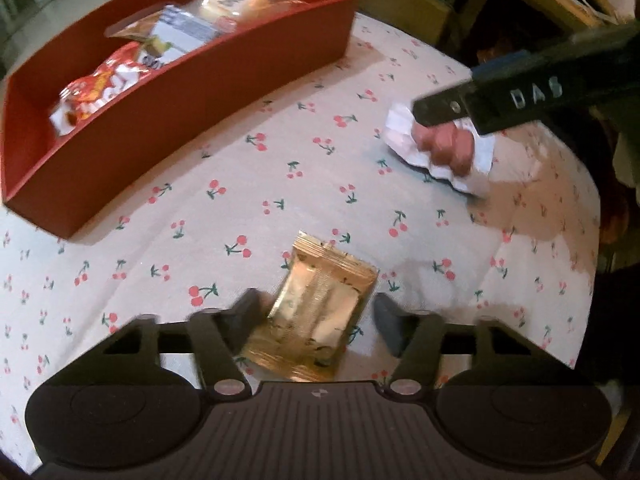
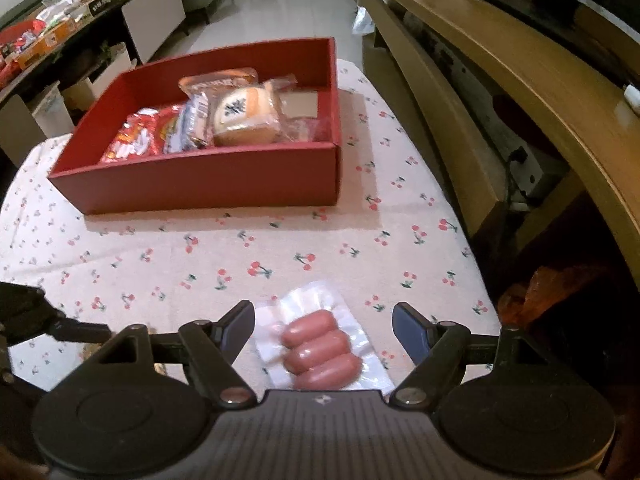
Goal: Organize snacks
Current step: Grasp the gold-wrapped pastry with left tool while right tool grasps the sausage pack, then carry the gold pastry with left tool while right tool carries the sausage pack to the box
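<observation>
Left gripper (image 1: 316, 320): points steeply down at the table, jaws partly apart and straddling a gold foil snack packet (image 1: 316, 312). Its left finger (image 1: 244, 316) sits at the packet's edge, but blur hides whether it touches; its right finger (image 1: 390, 328) stands clear, with cloth showing in the gap. Nothing is clamped.
Gold foil snack packet: lies flat on the cherry-print tablecloth (image 1: 240, 200), tilted, its near end hidden under the gripper body.
Right gripper (image 2: 324, 326): also angled steeply down, jaws wide apart, hanging over a clear vacuum pack of sausages (image 2: 320, 352). Both fingers stand off the pack's sides, with gaps visible. In the left wrist view, the same gripper (image 1: 440, 114) shows as a black bar reaching in from the right over the pack (image 1: 440, 148).
Vacuum pack of sausages: three pink sausages side by side, flat on the cloth near the table's right edge, well apart from the gold packet.
Red cardboard box (image 2: 208, 184): open-topped, on the far side of the cloth, beyond both grippers.
Box contents: a red-and-white snack bag (image 2: 136, 136), a wrapped round bun with dark printed characters (image 2: 244, 118), and other packets I cannot identify.
Surroundings: a wooden cabinet (image 2: 500, 80) beside the table on the right.
</observation>
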The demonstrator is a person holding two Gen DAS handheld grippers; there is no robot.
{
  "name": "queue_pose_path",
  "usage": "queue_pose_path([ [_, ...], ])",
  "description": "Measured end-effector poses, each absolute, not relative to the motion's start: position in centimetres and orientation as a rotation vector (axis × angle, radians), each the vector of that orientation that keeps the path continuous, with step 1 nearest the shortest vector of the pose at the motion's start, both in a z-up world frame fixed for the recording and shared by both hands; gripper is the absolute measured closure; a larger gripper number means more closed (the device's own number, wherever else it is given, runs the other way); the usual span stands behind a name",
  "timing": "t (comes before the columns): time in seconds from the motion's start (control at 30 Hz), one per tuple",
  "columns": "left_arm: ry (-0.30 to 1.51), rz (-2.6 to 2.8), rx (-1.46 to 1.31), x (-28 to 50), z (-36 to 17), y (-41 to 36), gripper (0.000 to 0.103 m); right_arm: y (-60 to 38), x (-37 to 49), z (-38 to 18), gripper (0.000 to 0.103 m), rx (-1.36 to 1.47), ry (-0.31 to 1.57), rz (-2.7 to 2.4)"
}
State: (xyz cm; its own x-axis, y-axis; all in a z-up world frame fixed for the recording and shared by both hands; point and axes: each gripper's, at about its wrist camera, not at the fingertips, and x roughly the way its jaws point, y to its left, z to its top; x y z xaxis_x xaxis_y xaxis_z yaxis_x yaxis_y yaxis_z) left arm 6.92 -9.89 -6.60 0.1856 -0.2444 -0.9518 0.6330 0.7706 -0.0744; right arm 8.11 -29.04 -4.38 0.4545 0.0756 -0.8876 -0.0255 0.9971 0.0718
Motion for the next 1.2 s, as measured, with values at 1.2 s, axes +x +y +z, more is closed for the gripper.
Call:
queue_pose_path([
  [1.2,1.228,-0.508,0.255,6.3,-5.8,-8.3,0.056,-25.9,5.7,-4.4,0.026,-0.031,1.064,0.12],
])
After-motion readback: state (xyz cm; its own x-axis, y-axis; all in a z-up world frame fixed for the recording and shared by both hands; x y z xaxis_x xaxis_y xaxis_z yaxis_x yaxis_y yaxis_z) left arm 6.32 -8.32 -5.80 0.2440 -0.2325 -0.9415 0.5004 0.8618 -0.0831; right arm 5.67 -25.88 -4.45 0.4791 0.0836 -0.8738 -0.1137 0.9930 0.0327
